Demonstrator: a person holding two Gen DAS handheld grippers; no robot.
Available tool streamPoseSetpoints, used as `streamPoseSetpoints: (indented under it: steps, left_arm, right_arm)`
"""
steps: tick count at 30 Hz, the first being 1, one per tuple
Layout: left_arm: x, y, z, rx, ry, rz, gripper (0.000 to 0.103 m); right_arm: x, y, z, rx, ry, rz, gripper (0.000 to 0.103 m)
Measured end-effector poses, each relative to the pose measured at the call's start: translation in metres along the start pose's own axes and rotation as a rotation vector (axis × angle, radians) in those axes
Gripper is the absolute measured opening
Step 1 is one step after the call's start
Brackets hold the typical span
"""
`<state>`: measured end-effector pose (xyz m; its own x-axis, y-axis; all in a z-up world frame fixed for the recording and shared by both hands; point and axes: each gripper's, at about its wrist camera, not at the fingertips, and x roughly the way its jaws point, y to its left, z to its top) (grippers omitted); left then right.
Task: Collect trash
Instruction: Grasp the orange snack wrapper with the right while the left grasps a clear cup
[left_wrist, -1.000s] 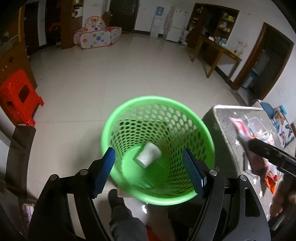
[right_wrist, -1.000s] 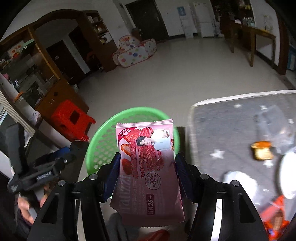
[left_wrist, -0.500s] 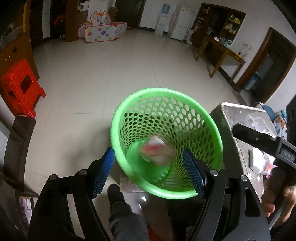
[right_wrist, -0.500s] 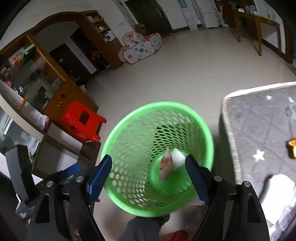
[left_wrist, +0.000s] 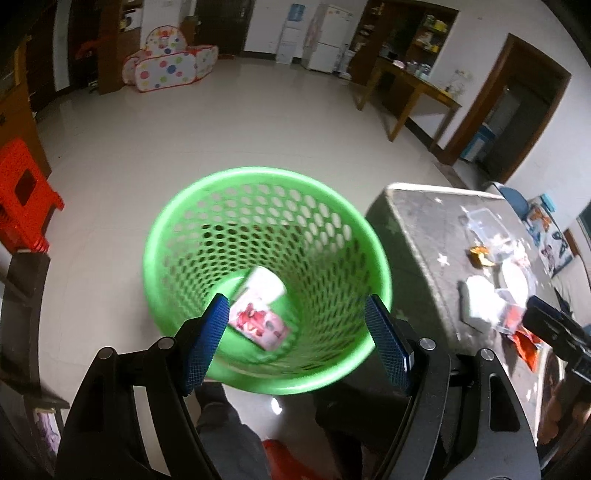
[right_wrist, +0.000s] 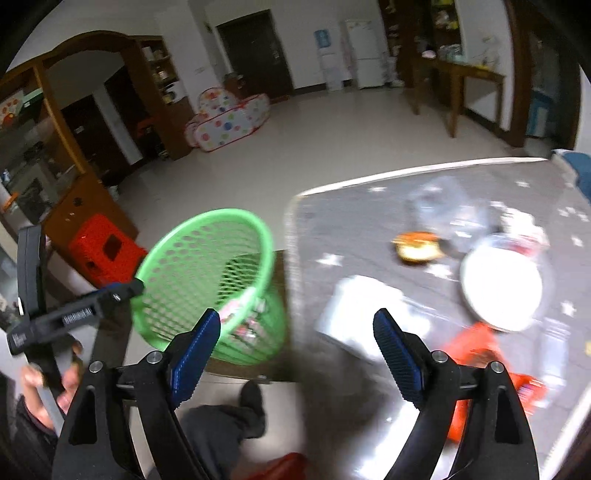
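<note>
Tabletop (right_wrist: 354, 221), grey star-print cover: trash left on it, so the job is partly done at best. Green basket (left_wrist: 177, 221) sits on the floor just beside the tabletop edge. White plate (right_wrist: 502, 284) and a crumpled white sheet (right_wrist: 362, 310) are near the front; an orange wrapper (right_wrist: 476, 343) lies just below the plate; a small orange-brown piece (right_wrist: 417, 247) sits farther back. In the basket: 1 pink snack packet (left_wrist: 258, 321) resting against 1 white cup (left_wrist: 266, 282). Left claw (left_wrist: 295, 339) spread, empty, over the basket. Right claw (right_wrist: 295, 354) spread, empty, above the tabletop's near corner. Judgement: 2 items binned, at least 4 to go.
</note>
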<state>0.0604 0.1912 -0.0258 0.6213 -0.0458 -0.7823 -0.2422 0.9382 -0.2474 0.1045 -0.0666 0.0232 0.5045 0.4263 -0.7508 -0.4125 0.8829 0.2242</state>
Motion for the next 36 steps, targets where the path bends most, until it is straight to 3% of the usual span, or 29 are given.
streamPoseSetpoints:
  steps: [3, 8, 13, 26, 36]
  left_arm:
    - [0.000, -0.014, -0.001, 0.018, 0.003, -0.018, 0.075]
    - [0.003, -0.038, -0.002, 0.049, 0.012, -0.054, 0.075]
    - [0.006, -0.061, -0.004, 0.089, 0.020, -0.070, 0.075]
    - [0.011, -0.096, -0.008, 0.144, 0.054, -0.113, 0.075]
    - [0.020, -0.154, -0.016, 0.248, 0.090, -0.202, 0.075]
  right_arm:
    - [-0.022, -0.028, -0.014, -0.003, -0.012, -0.073, 0.086]
    - [-0.027, -0.072, -0.030, -0.018, 0.044, -0.150, 0.086]
    - [-0.017, -0.095, -0.036, -0.062, 0.108, -0.152, 0.086]
    - [0.019, -0.105, -0.035, -0.151, 0.210, -0.137, 0.086]
    - [0.020, -0.119, -0.047, -0.099, 0.233, -0.099, 0.056]
